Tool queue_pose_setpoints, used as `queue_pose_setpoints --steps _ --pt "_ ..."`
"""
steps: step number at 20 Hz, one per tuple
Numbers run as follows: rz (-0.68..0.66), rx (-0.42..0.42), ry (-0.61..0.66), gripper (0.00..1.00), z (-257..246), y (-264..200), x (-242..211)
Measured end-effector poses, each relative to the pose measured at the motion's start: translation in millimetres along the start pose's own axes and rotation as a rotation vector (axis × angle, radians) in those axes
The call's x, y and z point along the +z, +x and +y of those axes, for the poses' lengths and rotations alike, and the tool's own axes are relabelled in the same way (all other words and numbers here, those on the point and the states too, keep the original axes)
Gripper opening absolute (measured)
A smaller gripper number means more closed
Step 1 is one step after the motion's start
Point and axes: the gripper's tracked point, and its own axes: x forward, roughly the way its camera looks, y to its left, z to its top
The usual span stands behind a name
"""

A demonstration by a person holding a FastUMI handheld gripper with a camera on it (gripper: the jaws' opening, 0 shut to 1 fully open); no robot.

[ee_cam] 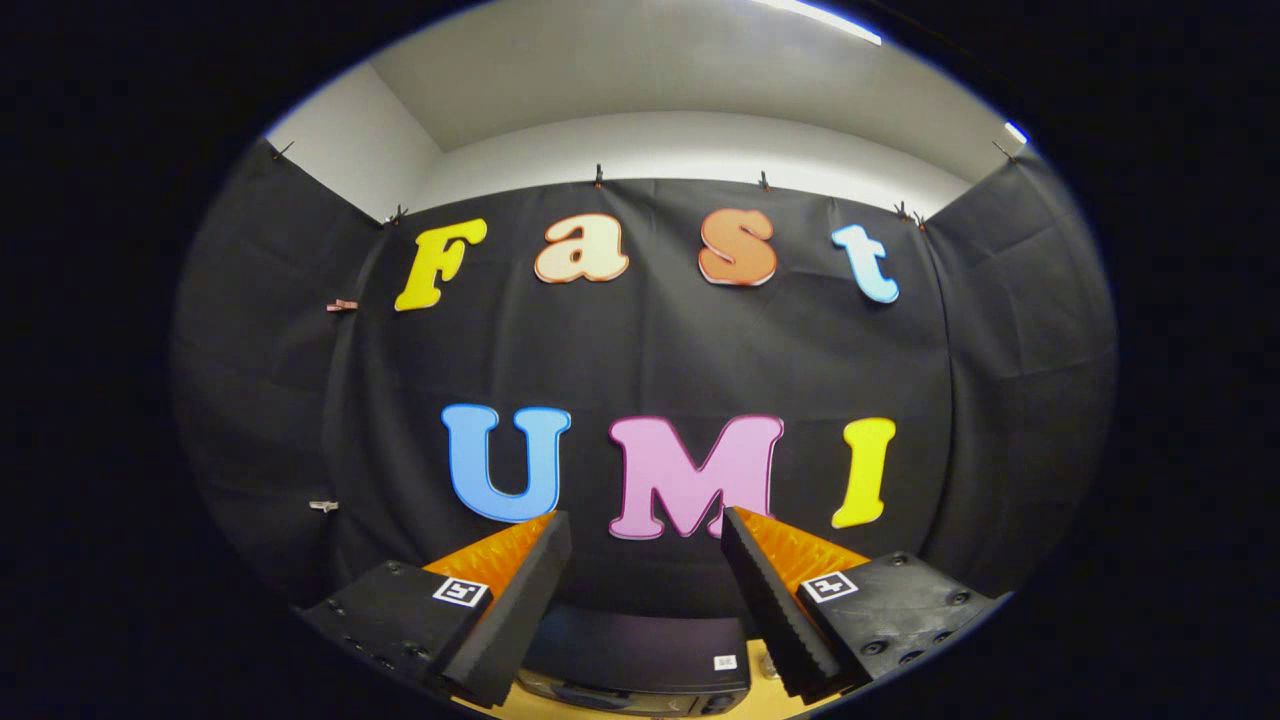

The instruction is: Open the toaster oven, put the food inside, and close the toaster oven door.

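Note:
My gripper [645,525] is held high and level, its two black and orange fingers [520,590] spread wide apart with nothing between them. Below and between the fingers I see the flat black top of the toaster oven [640,650], with a small white sticker near its right side. A strip of its front edge shows at the very bottom; whether the door is open or closed is hidden. The oven stands on a light wooden table [762,690]. No food is visible.
The black cloth wall of the booth [660,350] hangs close behind the oven and wraps around on both sides. Above it are a white wall and the ceiling.

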Motion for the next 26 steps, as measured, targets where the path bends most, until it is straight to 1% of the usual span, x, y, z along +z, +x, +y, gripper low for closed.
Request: queue_pose_setpoints --steps 2,5,10,15,18,22,25,26 --pt "0.063 -0.005 0.028 0.98 5 8 -38" --pt "0.101 -0.057 0.053 0.98 3 18 -84" --pt "0.166 -0.091 0.095 0.98 5 28 -152" --pt "0.278 -0.084 0.058 0.99 16 17 -227" --pt "0.403 -0.072 0.025 0.99 24 3 -286" --pt "0.464 -0.089 0.033 0.99 22 2 -323" --pt "0.499 -0.113 0.009 0.99 17 4 -339" --pt "0.468 -0.119 0.010 1.00 17 4 -336"
